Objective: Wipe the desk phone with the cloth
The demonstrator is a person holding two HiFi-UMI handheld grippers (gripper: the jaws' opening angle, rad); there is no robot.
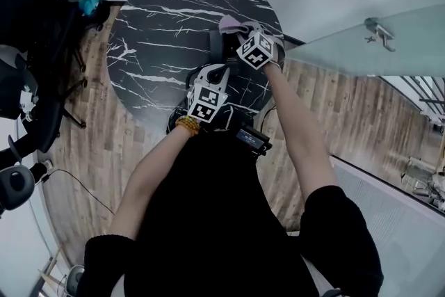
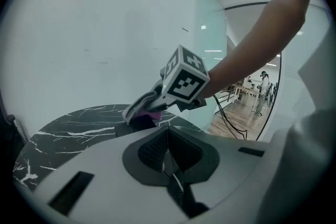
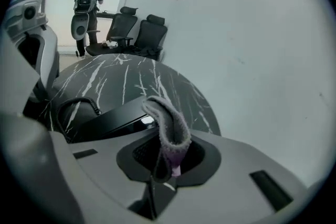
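My right gripper (image 3: 164,171) pinches cloth (image 3: 170,131) by a thin fold, left gripper (image 2: 169,161) closed on nothing; I fear it slips out rubbing the phone (image 3: 113,120), centre-left.

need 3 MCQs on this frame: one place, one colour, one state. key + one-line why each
1. Where does the phone stand?
A. on the floor
B. on the table
C. on a chair

2. What colour is the table top?
A. plain white
B. light wood
C. black with white veins

3. How do the left gripper jaws stand?
A. together, nothing between them
B. clamped on the phone
C. wide apart

Key:
1 B: the right gripper view shows the phone lying on the round top.
2 C: the head view shows a dark marble top with pale streaks.
3 A: the left gripper view shows the jaws meeting, empty; the cloth is in the right gripper.
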